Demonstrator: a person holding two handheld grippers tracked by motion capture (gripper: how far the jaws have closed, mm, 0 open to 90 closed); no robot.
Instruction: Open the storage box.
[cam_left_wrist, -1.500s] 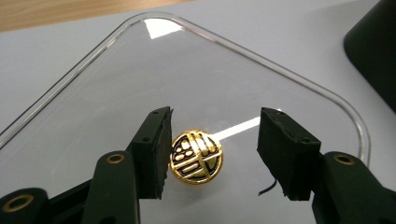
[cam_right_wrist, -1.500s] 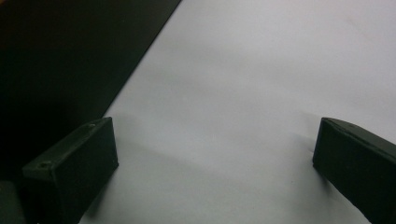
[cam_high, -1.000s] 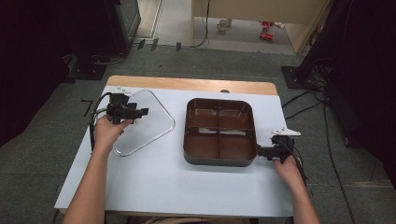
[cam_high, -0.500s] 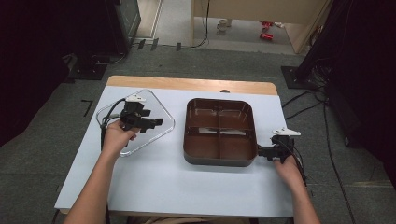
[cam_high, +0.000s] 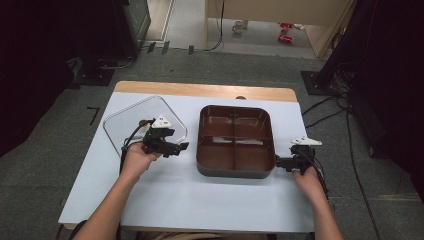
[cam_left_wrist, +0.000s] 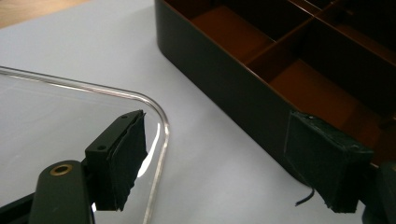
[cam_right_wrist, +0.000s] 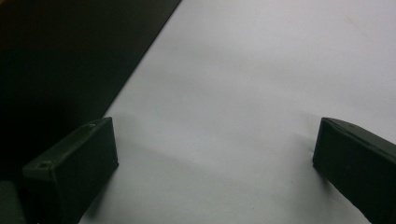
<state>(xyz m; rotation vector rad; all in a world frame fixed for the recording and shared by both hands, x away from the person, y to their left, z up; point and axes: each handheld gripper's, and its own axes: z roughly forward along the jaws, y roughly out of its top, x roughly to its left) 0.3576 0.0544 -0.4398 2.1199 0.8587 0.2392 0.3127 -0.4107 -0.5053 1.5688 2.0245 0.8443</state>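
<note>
The clear lid (cam_high: 144, 124) lies off, at nine o'clock of the brown tray (cam_high: 235, 170). The left gripper (cam_high: 183, 146) has just been opening, nothing held; the right gripper (cam_high: 278, 162) is open. Covering remains.

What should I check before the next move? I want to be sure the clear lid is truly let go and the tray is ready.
1. Left gripper free of the clear lid: ok; its jaws have just been opening and nothing is between them.
2. Lid lying flat on the table, apart from the brown tray: ok.
3. Tray compartments empty: ok; four bare sections.
4. Right gripper open: ok; jaws wide, with bare table between them.
5. Right gripper touching the tray's right wall: cannot tell; it sits close beside it.
6. Cables clear of the tray: ok.
</note>
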